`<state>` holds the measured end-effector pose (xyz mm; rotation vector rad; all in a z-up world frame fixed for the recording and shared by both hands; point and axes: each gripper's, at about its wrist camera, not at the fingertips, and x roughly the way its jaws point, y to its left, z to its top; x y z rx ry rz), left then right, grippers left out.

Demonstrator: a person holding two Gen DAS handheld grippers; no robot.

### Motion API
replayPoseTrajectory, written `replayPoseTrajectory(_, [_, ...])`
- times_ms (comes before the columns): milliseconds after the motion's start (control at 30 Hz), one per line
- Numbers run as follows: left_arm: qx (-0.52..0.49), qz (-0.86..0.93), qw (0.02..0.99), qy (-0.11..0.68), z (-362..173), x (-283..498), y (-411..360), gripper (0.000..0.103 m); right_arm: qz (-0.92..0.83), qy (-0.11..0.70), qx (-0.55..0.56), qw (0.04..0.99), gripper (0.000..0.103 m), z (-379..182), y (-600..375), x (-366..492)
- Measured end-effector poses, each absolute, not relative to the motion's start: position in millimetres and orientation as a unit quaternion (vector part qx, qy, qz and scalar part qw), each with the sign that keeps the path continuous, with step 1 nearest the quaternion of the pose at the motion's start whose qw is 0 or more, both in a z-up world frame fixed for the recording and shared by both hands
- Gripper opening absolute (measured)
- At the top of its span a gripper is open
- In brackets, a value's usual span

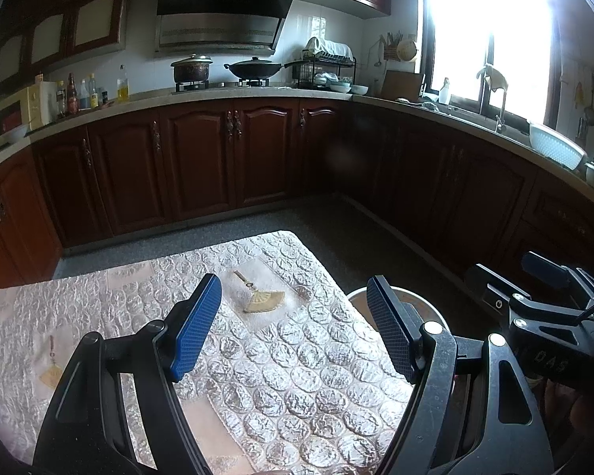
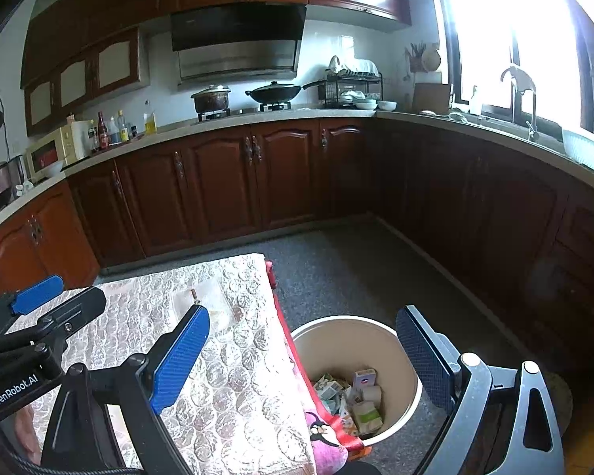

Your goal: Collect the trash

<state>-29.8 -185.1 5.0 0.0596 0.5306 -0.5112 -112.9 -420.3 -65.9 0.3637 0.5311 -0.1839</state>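
We hold our left claw [image 1: 293,328] and right claw [image 2: 303,360] open and empty above the table [image 2: 233,396]; trash [image 2: 354,399] lies in the bin [image 2: 336,330].

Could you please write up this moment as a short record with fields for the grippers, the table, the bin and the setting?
left hand-held gripper: open, empty, above the table
right hand-held gripper: open, empty, over the table edge and the bin
table: covered by a silvery embossed cloth; no loose trash visible on it
bin: round, on the floor beside the table
bin contents: small cartons and wrappers
setting: kitchen with dark wood cabinets
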Motion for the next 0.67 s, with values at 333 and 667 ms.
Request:
replayPoseTrajectory(333, [0.033, -0.250, 0.931, 0.262, 0.6, -29.6, -187.7, 0.075, -0.091, 0.267, 0.180, 0.942, 0.094, -69.6, -419.6, -111.9])
replayPoseTrajectory(667, [0.037, -0.252, 0.930, 0.265, -4.2, -26.6, -191.9, 0.075, -0.093, 0.272, 0.181, 0.941, 0.094, -70.5, -422.6, -110.0])
